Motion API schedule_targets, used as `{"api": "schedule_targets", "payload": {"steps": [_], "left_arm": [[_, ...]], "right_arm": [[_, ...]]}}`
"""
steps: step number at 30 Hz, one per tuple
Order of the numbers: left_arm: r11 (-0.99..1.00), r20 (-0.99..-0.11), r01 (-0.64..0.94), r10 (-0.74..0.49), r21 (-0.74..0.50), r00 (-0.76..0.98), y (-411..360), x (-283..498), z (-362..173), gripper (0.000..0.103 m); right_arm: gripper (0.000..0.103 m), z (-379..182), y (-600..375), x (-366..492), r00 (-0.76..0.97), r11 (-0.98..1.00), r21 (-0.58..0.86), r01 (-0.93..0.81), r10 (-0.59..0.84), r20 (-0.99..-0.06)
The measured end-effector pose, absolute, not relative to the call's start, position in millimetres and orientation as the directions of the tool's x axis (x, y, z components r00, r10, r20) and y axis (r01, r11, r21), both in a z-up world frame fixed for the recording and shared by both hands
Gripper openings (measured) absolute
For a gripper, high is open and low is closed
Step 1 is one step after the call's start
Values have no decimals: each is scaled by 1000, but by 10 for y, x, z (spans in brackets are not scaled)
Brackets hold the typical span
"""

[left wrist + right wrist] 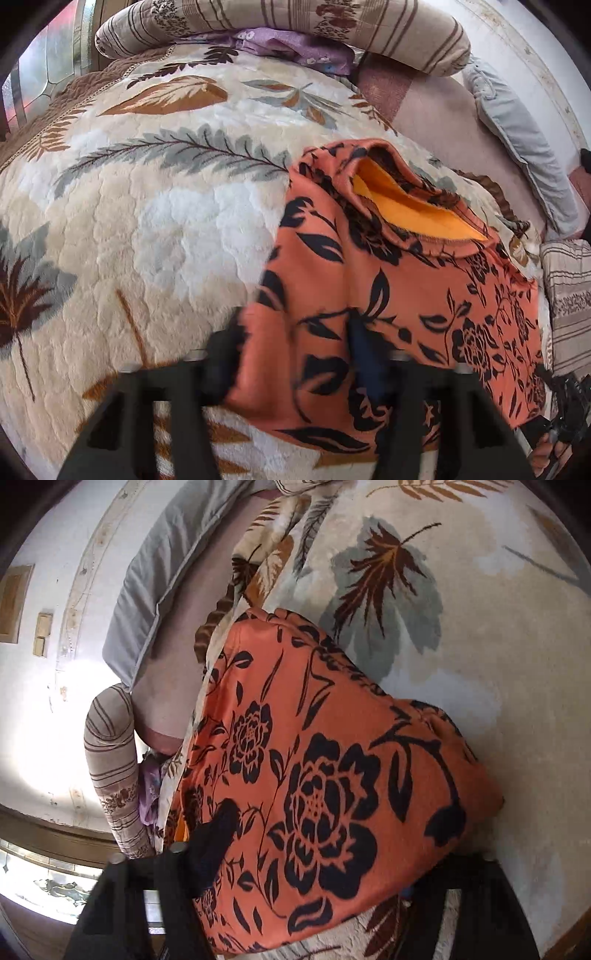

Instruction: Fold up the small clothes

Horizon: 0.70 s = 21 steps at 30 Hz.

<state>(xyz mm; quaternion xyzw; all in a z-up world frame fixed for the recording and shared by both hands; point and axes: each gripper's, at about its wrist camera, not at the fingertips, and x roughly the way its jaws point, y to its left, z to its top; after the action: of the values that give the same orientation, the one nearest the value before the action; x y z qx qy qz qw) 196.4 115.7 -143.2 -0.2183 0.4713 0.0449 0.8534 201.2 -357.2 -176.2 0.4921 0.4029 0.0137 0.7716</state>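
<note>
An orange garment with black flowers (399, 288) lies on a cream leaf-patterned blanket (147, 221), its neck opening showing a yellow-orange lining (402, 210). My left gripper (295, 354) is at its near left part, with cloth between the two dark fingers; the fingers stand apart and blurred. In the right wrist view the garment (325, 775) fills the middle. My right gripper (317, 849) straddles its near edge, the left finger (218, 834) lying on the cloth, the right finger mostly hidden behind a fold.
A striped bolster pillow (295, 22) and purple cloth (295, 48) lie at the bed's head. A grey cushion (524, 140) lies along the white wall. Another striped pillow (569, 302) sits at the right. The blanket (480, 627) spreads around the garment.
</note>
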Motion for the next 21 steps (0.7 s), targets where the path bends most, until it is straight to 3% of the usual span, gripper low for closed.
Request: {"api": "schedule_targets", "payload": {"steps": [1, 3, 8, 11, 12, 14, 16, 18, 21], "left_arm": [[885, -826, -281, -176, -372, 536, 1191, 2009, -1402, 24], [889, -804, -258, -177, -378, 567, 1205, 1961, -1200, 22], [905, -717, -158, -195, -394, 669, 1161, 1364, -552, 22], [901, -722, -149, -218, -408, 657, 1195, 806, -503, 27], [901, -739, -160, -218, -404, 638, 1205, 619, -603, 31], [908, -796, -200, -196, -368, 572, 1262, 347, -960, 49], [906, -864, -270, -170, -326, 473, 1401, 184, -1367, 49], [881, -820, -261, -211, -396, 532, 1555, 21, -1353, 50], [895, -832, -303, -121, -328, 542, 1641, 36, -1151, 50]], "right_arm": [[16, -1798, -3566, 2076, 653, 514, 769, 380, 439, -617], [16, -1717, -3568, 2082, 654, 514, 772, 374, 444, -613], [15, -885, -3451, 1672, 717, 629, 753, 193, 433, -546], [15, -707, -3468, 1116, 712, 646, 746, 161, 448, -541], [18, -755, -3479, 917, 699, 656, 735, 171, 446, -560], [26, -1060, -3539, 542, 643, 671, 702, 237, 434, -631], [70, -1547, -3678, 210, 551, 669, 655, 352, 418, -723], [65, -1727, -3872, -88, 583, 591, 721, 361, 461, -670], [66, -1431, -4072, -261, 603, 659, 648, 381, 355, -715]]}}
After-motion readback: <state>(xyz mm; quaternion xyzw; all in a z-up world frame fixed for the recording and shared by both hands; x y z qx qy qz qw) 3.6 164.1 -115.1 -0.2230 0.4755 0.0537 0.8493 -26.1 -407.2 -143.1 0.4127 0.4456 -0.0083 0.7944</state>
